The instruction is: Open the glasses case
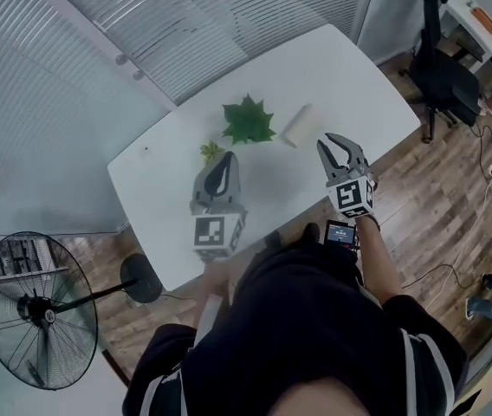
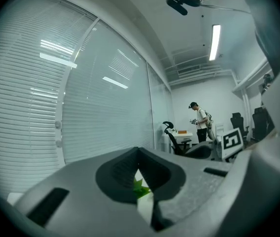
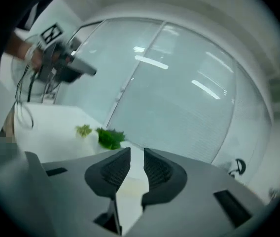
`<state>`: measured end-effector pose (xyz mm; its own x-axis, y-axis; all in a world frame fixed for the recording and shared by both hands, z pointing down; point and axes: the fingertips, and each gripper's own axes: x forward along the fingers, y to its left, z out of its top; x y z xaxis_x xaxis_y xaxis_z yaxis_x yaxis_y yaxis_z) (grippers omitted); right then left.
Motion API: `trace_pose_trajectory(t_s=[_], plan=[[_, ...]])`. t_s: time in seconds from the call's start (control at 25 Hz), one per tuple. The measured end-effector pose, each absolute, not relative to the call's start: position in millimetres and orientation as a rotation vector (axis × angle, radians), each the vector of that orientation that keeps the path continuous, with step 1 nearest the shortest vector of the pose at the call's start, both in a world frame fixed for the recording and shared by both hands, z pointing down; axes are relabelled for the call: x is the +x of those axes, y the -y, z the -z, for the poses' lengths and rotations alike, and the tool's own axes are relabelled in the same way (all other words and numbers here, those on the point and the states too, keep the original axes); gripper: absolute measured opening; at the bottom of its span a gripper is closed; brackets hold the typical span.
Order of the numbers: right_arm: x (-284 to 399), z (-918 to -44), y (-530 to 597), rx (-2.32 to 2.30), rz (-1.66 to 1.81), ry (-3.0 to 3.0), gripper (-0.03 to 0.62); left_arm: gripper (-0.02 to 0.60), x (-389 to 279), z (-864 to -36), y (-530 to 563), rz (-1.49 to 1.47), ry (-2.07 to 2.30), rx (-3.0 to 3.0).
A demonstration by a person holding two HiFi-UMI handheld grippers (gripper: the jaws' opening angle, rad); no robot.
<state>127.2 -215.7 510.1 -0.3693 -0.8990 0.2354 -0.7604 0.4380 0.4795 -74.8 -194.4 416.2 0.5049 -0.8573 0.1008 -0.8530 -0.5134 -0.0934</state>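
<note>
Head view: the cream oblong glasses case [image 1: 296, 125] lies on the white counter [image 1: 155, 176], just beyond the right gripper [image 1: 339, 150] and to its left. Its long axis runs near-left to far-right, and a spiky green leaf [image 1: 248, 121] sits just left of it.

Left gripper view: the left gripper [image 2: 139, 154] has its jaws meeting at the tips, empty.

Right gripper view: the right gripper's [image 3: 136, 154] jaws stand slightly apart, holding nothing. The leaf [image 3: 110, 137] shows here, but the case shows clearly only from the head.

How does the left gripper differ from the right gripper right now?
The left gripper has its jaws together, while the right gripper has its jaws apart. The left gripper hovers beside the small green plant; the right gripper is nearer the cream glasses case. Both are empty, above the white table, and neither touches the case.
</note>
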Motion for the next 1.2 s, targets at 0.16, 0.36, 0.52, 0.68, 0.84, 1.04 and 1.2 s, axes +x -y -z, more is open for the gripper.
trace_pose_trajectory(t_s=[0.16,0.36,0.52,0.68,0.84,1.04,1.2], plan=[[117.0,-586.1,232.4,0.950,0.636,1.969,0.108,-0.002,-93.6,-417.8,187.1,0.248,-1.599,-2.669],[113.5,-665.3,255.2,0.609,0.720,1.841,0.107,-0.002,-122.9,-425.2,175.1,0.287,-1.695,-2.603],[114.3,-707.1,275.1,0.432,0.762,1.761,0.107,-0.002,-142.4,-431.8,161.1,0.350,-1.749,-2.562],[127.9,-720.4,302.4,0.390,0.755,1.691,0.101,-0.002,-157.9,-441.7,155.4,0.397,-1.801,-2.530],[132.6,-731.2,311.6,0.304,0.773,1.629,0.100,-0.002,-165.2,-442.4,158.2,0.397,-1.839,-2.512],[125.0,-728.0,313.5,0.292,0.811,1.630,0.072,-0.002,-163.1,-441.7,164.9,0.424,-1.836,-2.511],[128.8,-720.6,314.5,0.304,0.846,1.596,0.049,-0.002,-159.3,-442.5,169.2,0.406,-1.823,-2.519]])
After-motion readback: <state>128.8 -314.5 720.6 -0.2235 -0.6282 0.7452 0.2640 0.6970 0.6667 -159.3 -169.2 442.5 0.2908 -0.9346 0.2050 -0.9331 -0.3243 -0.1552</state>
